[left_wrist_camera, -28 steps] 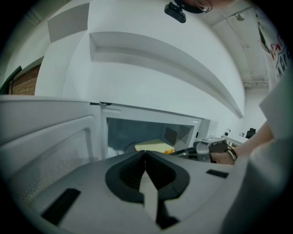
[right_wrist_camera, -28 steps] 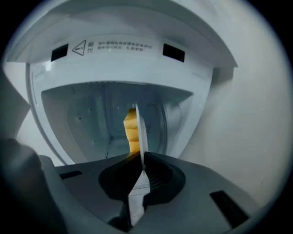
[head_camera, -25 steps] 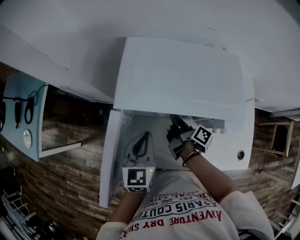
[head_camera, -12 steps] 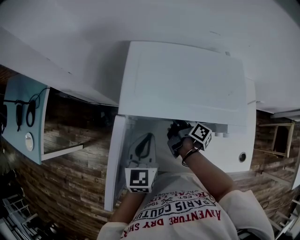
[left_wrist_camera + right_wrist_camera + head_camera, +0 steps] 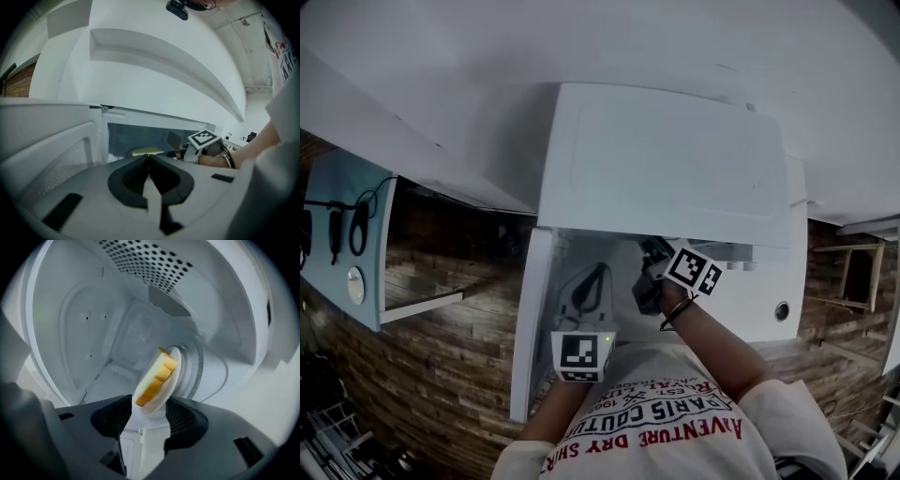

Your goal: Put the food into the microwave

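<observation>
The right tool (image 5: 147,405) is opening around the plate (image 5: 183,365) rim inside the microwave (image 5: 89,329); the left tool (image 5: 149,161) is pressed together, empty. The plate is likely stiff and slick, its food (image 5: 157,377) loose: take the rim and keep it level.

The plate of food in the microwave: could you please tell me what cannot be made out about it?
Right gripper view: the plate's near rim dips behind the right gripper, between its opening jaws; its footing is unclear.
Head view: the microwave roof hides the plate entirely.
Left gripper view: the food is a small yellowish sliver, kind unreadable.
</observation>
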`<state>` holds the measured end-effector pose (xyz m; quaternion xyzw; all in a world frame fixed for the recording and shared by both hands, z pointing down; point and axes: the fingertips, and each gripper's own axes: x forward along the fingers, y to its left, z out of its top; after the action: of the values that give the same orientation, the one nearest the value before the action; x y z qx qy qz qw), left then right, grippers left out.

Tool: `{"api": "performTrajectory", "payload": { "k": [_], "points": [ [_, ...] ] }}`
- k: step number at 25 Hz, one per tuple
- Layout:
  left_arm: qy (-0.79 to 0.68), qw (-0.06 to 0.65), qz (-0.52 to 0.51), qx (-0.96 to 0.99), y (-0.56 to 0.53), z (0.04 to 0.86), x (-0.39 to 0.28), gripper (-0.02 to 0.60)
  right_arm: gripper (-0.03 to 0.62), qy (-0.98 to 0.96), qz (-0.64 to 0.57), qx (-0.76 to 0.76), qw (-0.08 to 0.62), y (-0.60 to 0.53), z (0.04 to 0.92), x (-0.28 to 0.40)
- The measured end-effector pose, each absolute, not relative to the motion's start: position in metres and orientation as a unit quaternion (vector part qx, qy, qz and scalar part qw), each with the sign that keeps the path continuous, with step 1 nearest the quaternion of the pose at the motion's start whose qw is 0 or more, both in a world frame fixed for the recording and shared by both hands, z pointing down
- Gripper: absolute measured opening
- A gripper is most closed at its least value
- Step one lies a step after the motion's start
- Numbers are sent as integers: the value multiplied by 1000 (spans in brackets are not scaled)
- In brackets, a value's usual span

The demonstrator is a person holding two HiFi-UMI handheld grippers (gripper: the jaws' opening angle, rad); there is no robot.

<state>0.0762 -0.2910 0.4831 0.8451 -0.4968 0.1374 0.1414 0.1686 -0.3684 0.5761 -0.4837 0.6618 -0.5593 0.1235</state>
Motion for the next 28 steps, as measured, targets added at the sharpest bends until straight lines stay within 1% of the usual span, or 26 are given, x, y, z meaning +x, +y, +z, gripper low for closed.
{"api": "performTrajectory", "payload": {
  "k": [3,5,7,9,12,17,19,21,28],
  "points": [
    [-491,138,136,849,-292,481,79,8,231,703,-521,-483,45,-364,579,163],
    [-489,138,135,851,-292,480,80,8,257,739,-476,-476,-37,-360,581,158],
    [-486,137,134,852,-291,479,81,8,262,767,-424,-467,-119,-355,582,156],
    [-484,136,134,854,-291,478,82,8,262,780,-390,-455,-181,-349,585,157],
    [-480,136,134,856,-292,478,82,8,262,785,-361,-439,-245,-344,592,158],
    [-477,135,133,858,-291,477,83,8,262,781,-333,-411,-333,-338,596,157],
    [-476,135,132,859,-291,477,84,8,261,778,-325,-397,-364,-334,598,158],
    [-475,135,132,859,-291,477,84,8,261,778,-321,-387,-376,-330,600,157],
    [-469,132,133,863,-289,475,85,8,258,779,-320,-400,-362,-323,594,161]
  ]
}}
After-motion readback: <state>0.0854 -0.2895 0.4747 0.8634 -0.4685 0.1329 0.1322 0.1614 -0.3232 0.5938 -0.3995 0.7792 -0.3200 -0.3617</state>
